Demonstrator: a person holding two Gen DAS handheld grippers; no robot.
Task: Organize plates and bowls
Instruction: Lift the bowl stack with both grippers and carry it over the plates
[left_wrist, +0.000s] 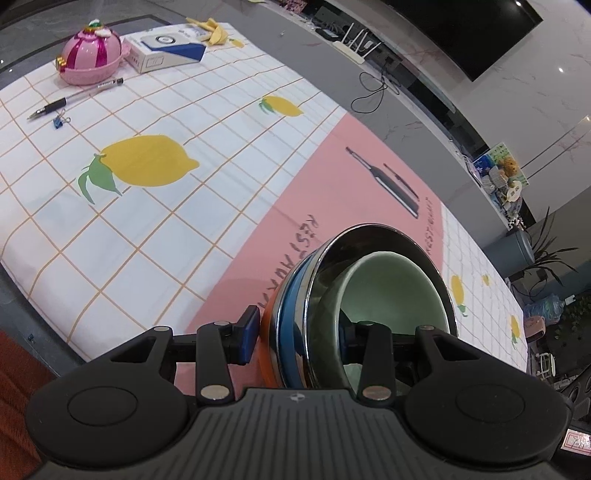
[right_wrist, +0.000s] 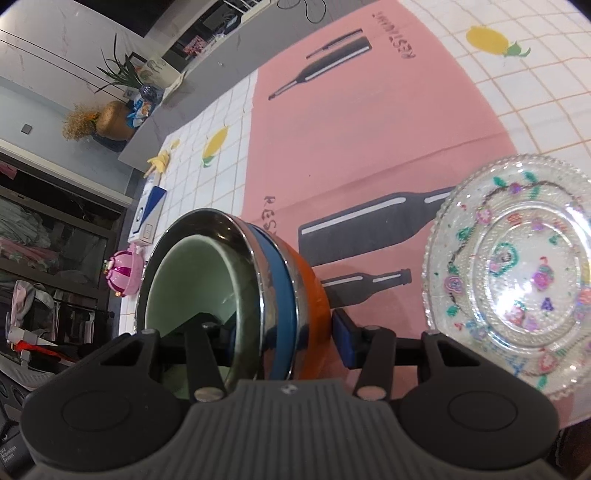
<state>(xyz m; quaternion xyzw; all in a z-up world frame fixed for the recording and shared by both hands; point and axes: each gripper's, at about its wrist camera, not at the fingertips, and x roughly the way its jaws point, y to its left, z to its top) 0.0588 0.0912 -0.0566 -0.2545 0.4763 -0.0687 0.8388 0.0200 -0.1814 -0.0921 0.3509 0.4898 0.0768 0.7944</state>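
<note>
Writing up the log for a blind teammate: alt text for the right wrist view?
The right gripper clamps the rim of a stack of nested bowls, green inside steel, blue and orange. A patterned glass plate lies to the right on a pink placemat.

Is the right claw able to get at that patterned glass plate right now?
Probably not yet. The right claw is closed across the nested bowl stack, so it is occupied. The glass plate lies just to its right, with nothing blocking it once the bowls are released.
</note>
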